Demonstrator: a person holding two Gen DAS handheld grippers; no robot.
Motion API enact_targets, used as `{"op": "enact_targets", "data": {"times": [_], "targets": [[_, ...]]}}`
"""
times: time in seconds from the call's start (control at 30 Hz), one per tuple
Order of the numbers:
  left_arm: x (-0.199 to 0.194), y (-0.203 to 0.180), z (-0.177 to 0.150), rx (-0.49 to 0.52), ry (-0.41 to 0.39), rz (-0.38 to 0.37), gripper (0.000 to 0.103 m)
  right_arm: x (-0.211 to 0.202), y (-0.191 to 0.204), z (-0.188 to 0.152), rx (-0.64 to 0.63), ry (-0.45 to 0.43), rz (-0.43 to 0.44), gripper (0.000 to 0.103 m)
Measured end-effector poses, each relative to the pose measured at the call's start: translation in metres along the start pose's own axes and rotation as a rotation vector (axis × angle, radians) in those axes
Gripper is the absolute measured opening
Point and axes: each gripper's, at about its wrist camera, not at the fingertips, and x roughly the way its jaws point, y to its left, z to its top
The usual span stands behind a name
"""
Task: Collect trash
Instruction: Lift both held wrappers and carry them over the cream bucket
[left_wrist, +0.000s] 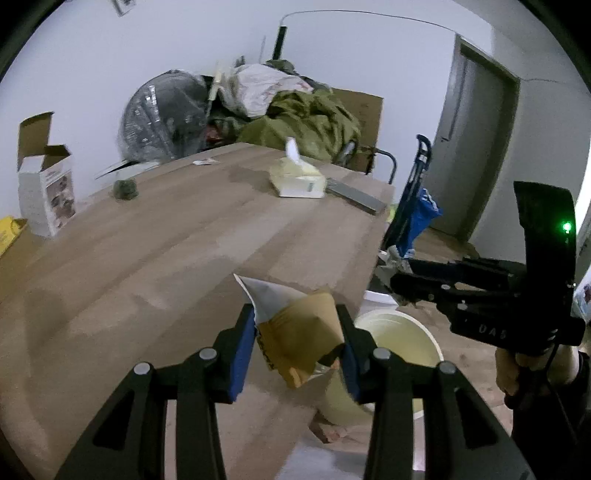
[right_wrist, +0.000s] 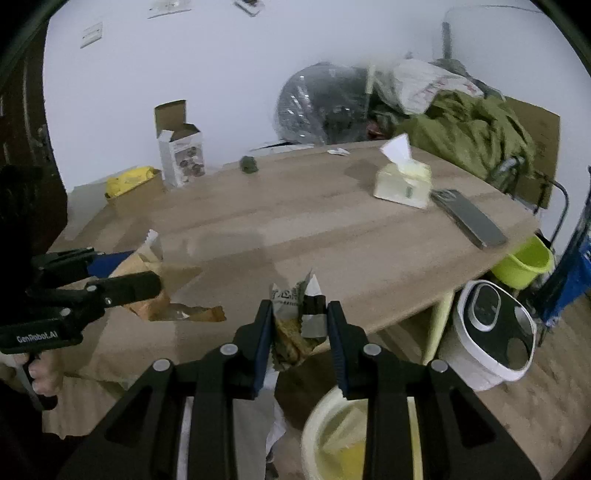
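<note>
My left gripper (left_wrist: 297, 328) is shut on a crumpled brown paper bag (left_wrist: 301, 338) with a white torn edge, held above the table's near right corner, close to the pale yellow bin (left_wrist: 402, 343) on the floor. My right gripper (right_wrist: 300, 325) is shut on a crumpled silver and yellow snack wrapper (right_wrist: 295, 325), held over the table edge above the same bin (right_wrist: 332, 432). The left gripper with the brown bag (right_wrist: 147, 266) shows at the left of the right wrist view. The right gripper (left_wrist: 402, 282) shows at the right of the left wrist view.
On the wooden table (right_wrist: 295, 229) lie a tissue pack (right_wrist: 404, 182), a phone (right_wrist: 469, 218), a small green lump (right_wrist: 249, 164), a small wrapper (right_wrist: 338, 150) and an open white carton (right_wrist: 181, 155). A white appliance (right_wrist: 491, 332) and a lime-green bucket (right_wrist: 524, 264) stand on the floor to the right.
</note>
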Motion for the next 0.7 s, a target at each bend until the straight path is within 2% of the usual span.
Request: {"op": "enact_targets", "data": {"times": [0.23,0.4,0.7], "targets": [[0.011,-0.037,-0.002,0.060,0.011,-0.072,0.042,-0.023,-0.032,-0.033,0.062,0.006,-0.059,0.027],[0.027,-0.065,-0.004,0.106,0.048,-0.116,0.042,-0.036,-0.055,-0.057,0.118,0.014,-0.101,0.027],[0.060,-0.100,-0.006,0.182,0.108,-0.178,0.042,-0.041,-0.081,-0.104,0.193,0.059,-0.129,0.027]]}}
